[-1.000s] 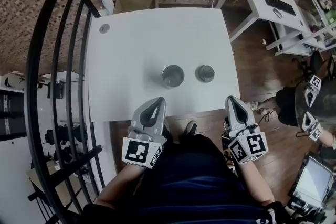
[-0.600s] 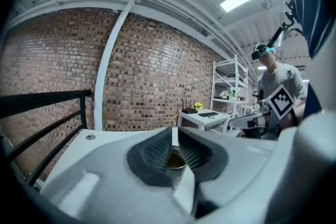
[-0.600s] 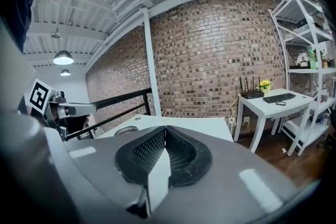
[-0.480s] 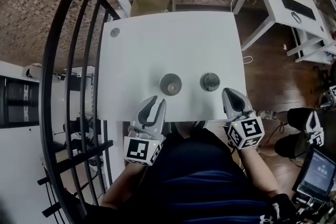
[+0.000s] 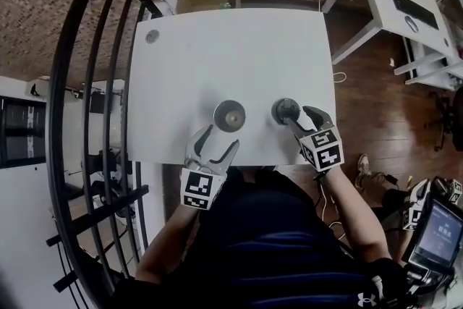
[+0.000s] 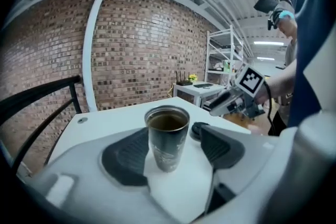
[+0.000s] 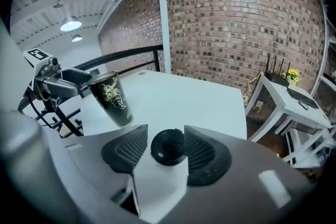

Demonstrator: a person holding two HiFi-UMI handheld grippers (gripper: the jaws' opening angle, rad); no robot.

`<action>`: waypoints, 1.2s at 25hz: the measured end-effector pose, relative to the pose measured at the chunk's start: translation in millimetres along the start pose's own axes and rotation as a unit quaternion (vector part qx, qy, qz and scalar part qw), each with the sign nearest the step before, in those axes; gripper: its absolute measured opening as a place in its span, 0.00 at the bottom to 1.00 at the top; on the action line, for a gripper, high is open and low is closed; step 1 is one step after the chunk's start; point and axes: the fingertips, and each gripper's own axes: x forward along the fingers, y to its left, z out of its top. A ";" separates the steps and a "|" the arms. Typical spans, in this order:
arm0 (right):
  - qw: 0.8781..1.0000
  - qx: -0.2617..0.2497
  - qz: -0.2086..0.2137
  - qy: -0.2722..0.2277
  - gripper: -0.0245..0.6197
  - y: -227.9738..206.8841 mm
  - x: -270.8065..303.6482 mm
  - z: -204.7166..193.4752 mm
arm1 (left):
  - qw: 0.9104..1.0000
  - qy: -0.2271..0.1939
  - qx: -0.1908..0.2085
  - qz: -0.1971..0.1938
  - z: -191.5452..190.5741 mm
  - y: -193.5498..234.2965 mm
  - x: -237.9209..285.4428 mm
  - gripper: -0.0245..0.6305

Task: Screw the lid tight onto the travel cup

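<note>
Two items on table (image 5: 231, 47): upright cup (image 6: 167, 136) between left claw (image 5: 221, 138) jaws, lid (image 7: 169, 147) between right claw (image 5: 300, 117) jaws; both claws just opening, nothing gripped.

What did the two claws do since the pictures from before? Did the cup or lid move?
Both came forward and down from over the lap to the table, and both have just been opening. The left claw now has the cup between its sides, and the right claw has the lid. Neither is gripping yet. The cup and lid stayed where they were, lid off.
</note>
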 end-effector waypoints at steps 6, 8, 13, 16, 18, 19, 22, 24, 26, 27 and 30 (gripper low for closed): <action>0.990 -0.019 0.012 0.139 0.51 4.8 36.6 -9.0 | 1.000 -0.008 -0.010 -0.015 0.6 13.2 8.7 0.51; 0.985 -0.030 0.004 0.172 0.51 1.2 45.3 -18.2 | 1.000 -0.014 -0.019 -0.019 0.6 14.9 8.7 0.51; 0.966 -0.054 -0.017 0.254 0.53 -14.9 60.3 -46.2 | 0.999 -0.019 -0.026 -0.044 -0.1 11.6 11.3 0.51; 0.958 -0.062 -0.024 0.281 0.53 -15.0 64.4 -52.8 | 0.998 -0.016 -0.032 -0.049 -5.5 13.0 8.5 0.51; 0.955 -0.062 -0.031 0.289 0.53 -14.3 67.7 -53.4 | 0.998 -0.016 -0.035 -0.050 -7.3 17.2 5.8 0.51; 0.954 -0.063 -0.034 0.292 0.54 -14.2 69.3 -52.8 | 0.998 -0.016 -0.036 -0.051 -7.5 19.4 4.2 0.51; 0.952 -0.073 -0.041 0.294 0.54 -14.3 74.0 -49.3 | 0.998 -0.019 -0.040 -0.049 -8.0 23.7 -0.4 0.49; 0.953 -0.075 -0.046 0.290 0.56 -16.6 75.7 -46.3 | 0.998 -0.022 -0.042 -0.048 -7.1 22.8 -2.1 0.49; 0.953 -0.074 -0.047 0.289 0.57 -19.1 75.9 -45.5 | 0.998 -0.024 -0.044 -0.047 -5.5 20.3 -3.1 0.48; 0.953 -0.072 -0.044 0.291 0.57 -19.5 76.4 -46.4 | 0.998 -0.025 -0.046 -0.047 -4.8 19.2 -3.7 0.48; 0.953 -0.059 -0.032 0.296 0.58 -19.9 78.8 -49.0 | 0.998 -0.026 -0.047 -0.042 -3.6 17.5 -6.4 0.48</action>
